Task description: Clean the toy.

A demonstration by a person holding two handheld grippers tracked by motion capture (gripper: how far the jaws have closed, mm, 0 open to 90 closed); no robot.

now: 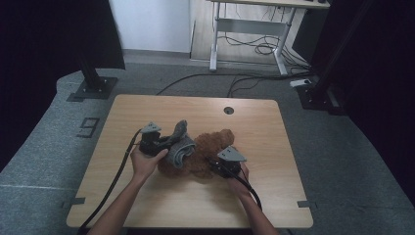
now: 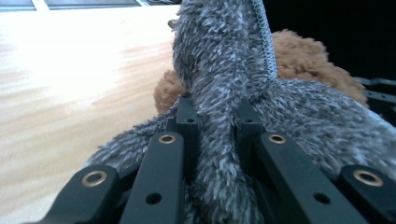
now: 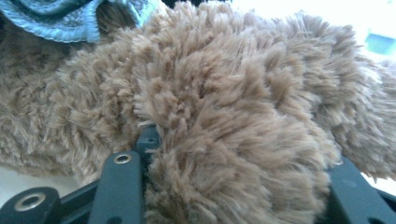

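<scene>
My left gripper point(image 2: 215, 116) is clamped on a fold of the fuzzy grey knit-trimmed garment point(image 2: 224, 70); my right gripper point(image 3: 238, 154) is pinched on a limb of the shaggy brown plush bear point(image 1: 208, 149). The garment sits at the bear's left end, on the light wooden table point(image 1: 147, 105), so the left hand's nearer; the bear's long axis runs left-right between both grippers.

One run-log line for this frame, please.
left gripper: shut on grey fuzzy garment | right gripper: shut on brown plush toy | both on table

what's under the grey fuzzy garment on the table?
The grey fuzzy garment lies over the left part of the brown plush toy, pinched by the left gripper. The toy's covered part is hidden, so I can't tell which part it is.
</scene>
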